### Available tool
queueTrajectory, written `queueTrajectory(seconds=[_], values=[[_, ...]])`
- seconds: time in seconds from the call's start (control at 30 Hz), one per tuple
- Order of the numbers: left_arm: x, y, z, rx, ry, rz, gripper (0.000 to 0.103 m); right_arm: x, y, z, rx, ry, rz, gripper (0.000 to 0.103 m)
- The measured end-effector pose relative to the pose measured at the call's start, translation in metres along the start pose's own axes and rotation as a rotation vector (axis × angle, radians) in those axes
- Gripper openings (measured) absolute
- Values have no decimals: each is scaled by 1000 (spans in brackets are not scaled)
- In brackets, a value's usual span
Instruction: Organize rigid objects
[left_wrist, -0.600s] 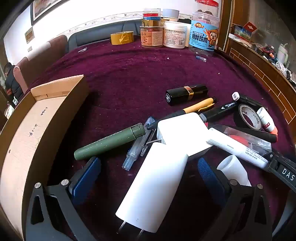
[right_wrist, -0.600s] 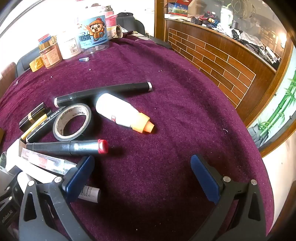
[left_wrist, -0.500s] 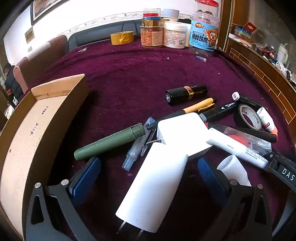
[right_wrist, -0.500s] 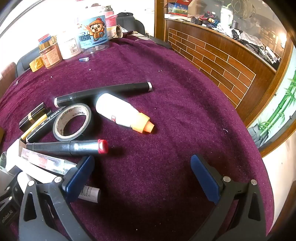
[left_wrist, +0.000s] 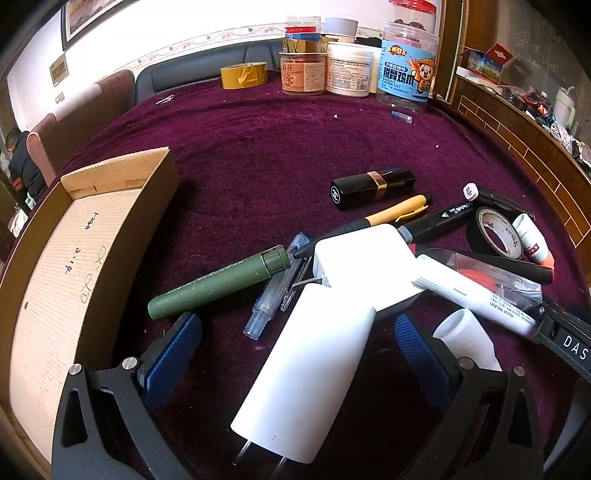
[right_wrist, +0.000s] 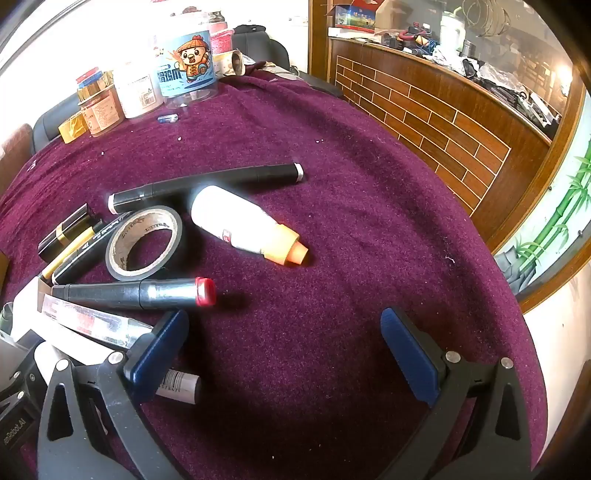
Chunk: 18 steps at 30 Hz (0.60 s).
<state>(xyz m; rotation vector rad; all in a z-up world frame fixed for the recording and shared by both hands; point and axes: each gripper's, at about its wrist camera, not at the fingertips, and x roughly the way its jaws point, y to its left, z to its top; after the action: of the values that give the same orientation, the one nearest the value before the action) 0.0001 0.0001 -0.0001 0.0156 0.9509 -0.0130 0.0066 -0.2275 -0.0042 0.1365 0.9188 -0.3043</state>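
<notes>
The left gripper (left_wrist: 295, 354) hangs wide open, tilted down over the heap, with the white charger (left_wrist: 306, 376) lying between its blue pads but untouched by either. The right gripper (right_wrist: 284, 354) is equally spread and empty, above bare cloth near the tabletop's right edge.

The step in hand looks like a first pick, and the charger is the natural one. Its body is smooth and tapers toward the prongs, so the pads should probably close across the broad flat sides, square to them, well up from the prong end. The white adapter block (left_wrist: 365, 266) touches its far end; lifting straight up before swinging should keep the olive green tube (left_wrist: 218, 284) and the clear pen (left_wrist: 277, 288) from being dragged along.

The open cardboard box (left_wrist: 122, 236) waits at the tabletop's left edge, still empty. The white bottle with orange cap (right_wrist: 243, 225) lies apart and suits the right gripper.
</notes>
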Motion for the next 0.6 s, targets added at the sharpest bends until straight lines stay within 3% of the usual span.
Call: queueTrajectory(seconds=[0.6], values=[[0,0,0,0,0,3,102,0,-1,1,7,1,-1,103]])
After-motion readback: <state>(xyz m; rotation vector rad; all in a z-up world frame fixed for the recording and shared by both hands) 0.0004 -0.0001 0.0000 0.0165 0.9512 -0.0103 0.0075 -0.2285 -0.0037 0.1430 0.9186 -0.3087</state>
